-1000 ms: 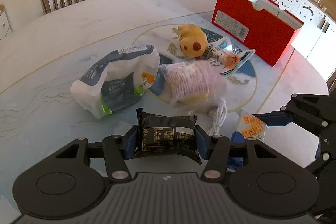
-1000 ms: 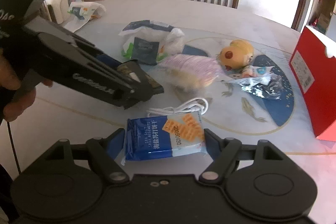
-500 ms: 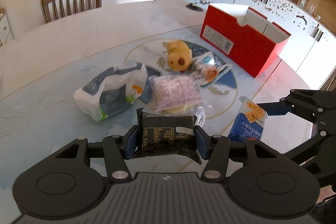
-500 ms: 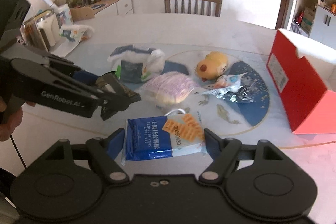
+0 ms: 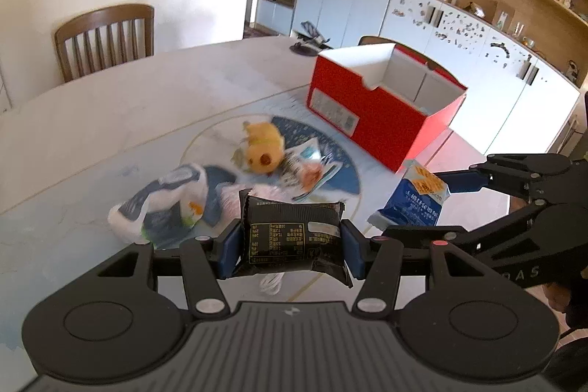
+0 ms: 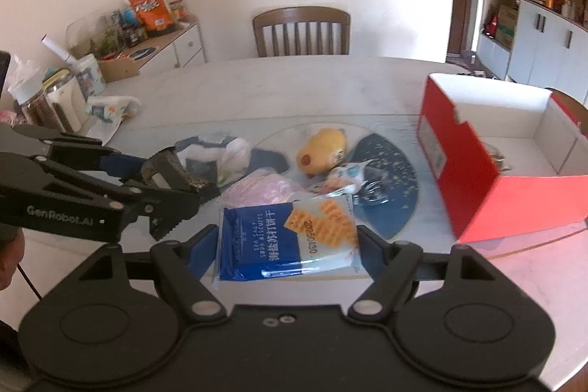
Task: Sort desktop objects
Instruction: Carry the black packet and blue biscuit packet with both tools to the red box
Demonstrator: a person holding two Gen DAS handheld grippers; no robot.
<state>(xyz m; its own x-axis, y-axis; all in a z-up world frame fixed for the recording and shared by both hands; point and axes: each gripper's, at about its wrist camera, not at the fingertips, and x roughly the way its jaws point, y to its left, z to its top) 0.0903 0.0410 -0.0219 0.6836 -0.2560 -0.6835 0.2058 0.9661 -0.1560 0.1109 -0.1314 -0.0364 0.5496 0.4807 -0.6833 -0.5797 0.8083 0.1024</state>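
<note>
Left gripper point(image 5: 290, 247) pinches a black snack packet point(image 5: 292, 237) at lower centre. Right gripper point(image 6: 286, 245) clamps the blue soda biscuit pack point(image 6: 284, 239), red box point(image 6: 477, 171) at right.

A pale round table point(image 5: 110, 112) is seen before cream walls. Behind it a wooden chair point(image 5: 104, 39) is placed; white cabinets point(image 5: 459, 39) are ranged beyond.
</note>
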